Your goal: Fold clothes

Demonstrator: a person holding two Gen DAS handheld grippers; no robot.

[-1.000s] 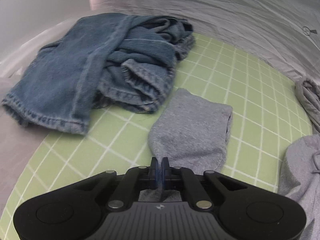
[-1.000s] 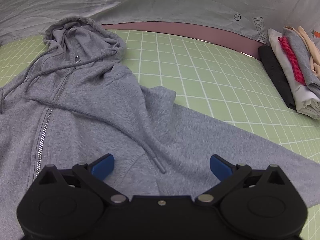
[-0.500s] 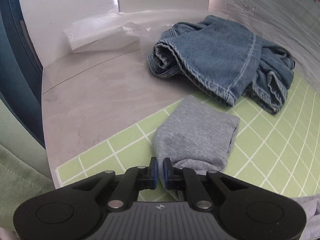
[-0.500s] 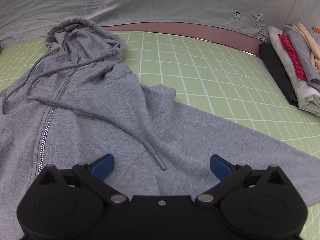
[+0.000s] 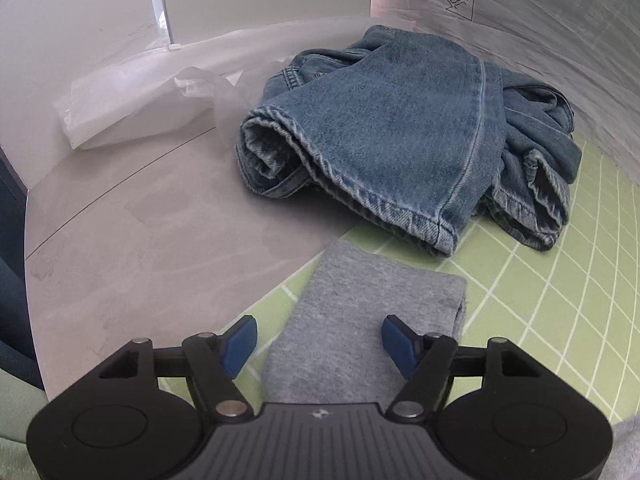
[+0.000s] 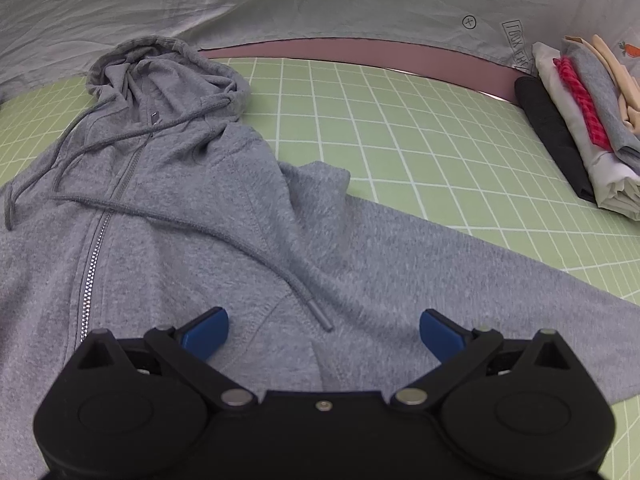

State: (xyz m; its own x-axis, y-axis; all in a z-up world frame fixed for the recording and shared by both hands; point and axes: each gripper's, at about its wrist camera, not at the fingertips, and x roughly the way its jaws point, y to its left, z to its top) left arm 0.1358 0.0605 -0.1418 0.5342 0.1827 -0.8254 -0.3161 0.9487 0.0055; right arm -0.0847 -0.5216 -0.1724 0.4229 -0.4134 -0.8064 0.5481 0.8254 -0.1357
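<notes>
Gray zip hoodie (image 6: 168, 216) lies flat, front up, on the green grid mat (image 6: 400, 136), hood toward the backdrop. Right-wrist view only: full body, drawstrings, one sleeve stretched out to the right, plus a stack of folded clothes (image 6: 580, 120) at the mat's far right. Left-wrist view only: the other sleeve's cuff (image 5: 372, 320) at the mat's corner, w/ crumpled jeans (image 5: 400, 140) just beyond. Left gripper (image 5: 320, 346) jaws have just been opening, cuff lying between them, pads off the cloth. Right gripper (image 6: 322, 332) spread wide above the hoodie's front, gripping nothing.
</notes>
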